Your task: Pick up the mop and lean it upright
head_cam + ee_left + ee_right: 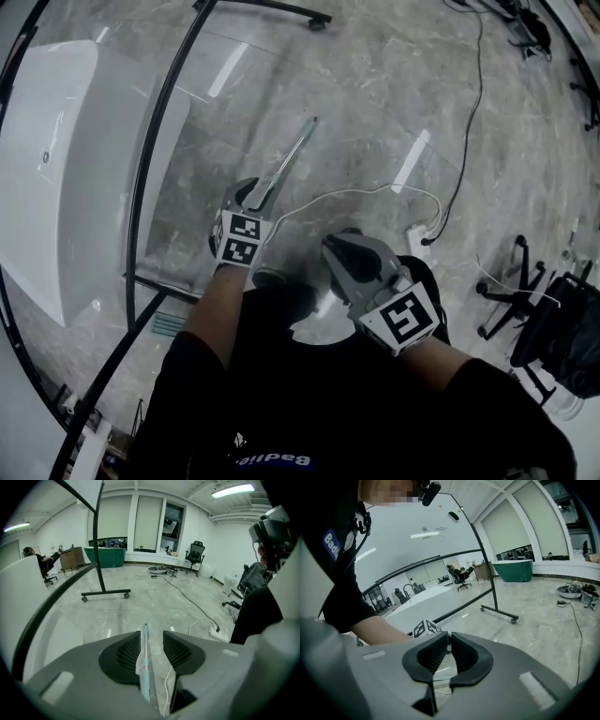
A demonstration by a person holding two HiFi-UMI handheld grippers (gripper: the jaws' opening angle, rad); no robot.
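Running between the left hand-held gripper's (151,635) parted jaws is the mop handle (145,654).

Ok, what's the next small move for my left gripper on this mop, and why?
Probably lower the left gripper straight down around the mop handle until the pads can close on it. In the left gripper view the teal handle runs along the gap between its open jaws, close beside one pad, with neither pad clearly pressing it. In the head view it seems to lie on the floor.

Slim pale-teal mop handle (287,161) lies on the grey marble floor, partly plastic-wrapped.
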